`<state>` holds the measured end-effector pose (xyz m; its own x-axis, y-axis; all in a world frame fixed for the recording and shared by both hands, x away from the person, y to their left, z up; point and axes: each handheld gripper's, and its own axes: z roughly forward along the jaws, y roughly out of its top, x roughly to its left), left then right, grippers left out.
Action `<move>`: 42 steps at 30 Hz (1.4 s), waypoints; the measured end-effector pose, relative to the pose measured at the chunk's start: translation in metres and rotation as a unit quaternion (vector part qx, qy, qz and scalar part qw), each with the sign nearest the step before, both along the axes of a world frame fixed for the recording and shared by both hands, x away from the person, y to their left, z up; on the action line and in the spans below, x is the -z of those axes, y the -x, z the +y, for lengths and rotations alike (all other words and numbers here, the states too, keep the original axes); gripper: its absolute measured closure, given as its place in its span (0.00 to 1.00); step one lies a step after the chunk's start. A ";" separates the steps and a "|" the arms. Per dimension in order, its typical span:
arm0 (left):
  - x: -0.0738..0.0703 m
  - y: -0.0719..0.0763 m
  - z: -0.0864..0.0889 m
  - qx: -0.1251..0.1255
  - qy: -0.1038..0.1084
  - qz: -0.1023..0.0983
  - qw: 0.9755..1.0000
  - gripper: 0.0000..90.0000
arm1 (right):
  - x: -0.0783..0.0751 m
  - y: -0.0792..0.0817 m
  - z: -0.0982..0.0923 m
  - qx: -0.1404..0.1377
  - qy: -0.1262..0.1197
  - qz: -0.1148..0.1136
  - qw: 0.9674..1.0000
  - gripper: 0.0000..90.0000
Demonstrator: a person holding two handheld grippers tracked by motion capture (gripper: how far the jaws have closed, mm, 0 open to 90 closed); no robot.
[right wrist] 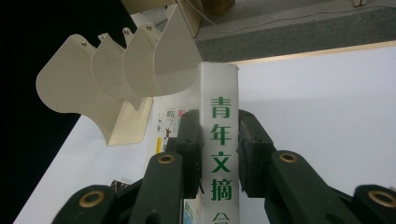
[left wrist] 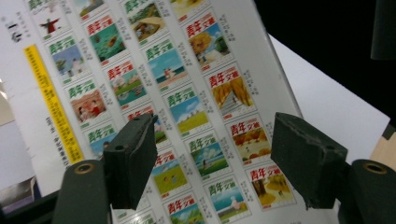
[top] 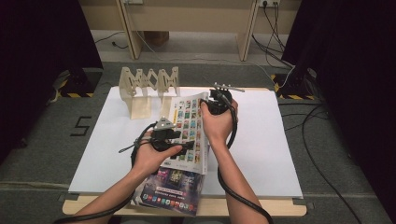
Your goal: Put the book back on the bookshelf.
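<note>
In the high view the person's hands cover much of both tongs, and the magazine's (top: 189, 122) lower end is hidden behind the left hand. The magazine is held tilted above the white worktop (top: 261, 140), near a cream folding rack (top: 148, 84). Its glossy white cover carries rows of small colourful pictures, and its spine bears green characters. The right tongs (right wrist: 219, 140) are clamped on that spine. The left tongs (left wrist: 212, 161) stand apart, nothing between them, facing the cover. A second magazine (top: 170, 186) lies at the worktop's near edge.
</note>
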<state>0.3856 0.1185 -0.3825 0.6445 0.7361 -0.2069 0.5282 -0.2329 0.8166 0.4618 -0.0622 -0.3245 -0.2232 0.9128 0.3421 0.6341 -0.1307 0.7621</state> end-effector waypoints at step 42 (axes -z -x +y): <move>-0.006 -0.013 -0.050 -0.059 -0.063 -0.070 0.994 0.44 | -0.015 0.008 0.003 -0.018 -0.015 0.002 1.000 0.82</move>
<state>0.3983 0.0688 -0.3762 0.5684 0.8224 -0.0227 0.4412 -0.2814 0.8522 0.4542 -0.0590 -0.3094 -0.2549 0.8932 0.3703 0.6423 -0.1298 0.7553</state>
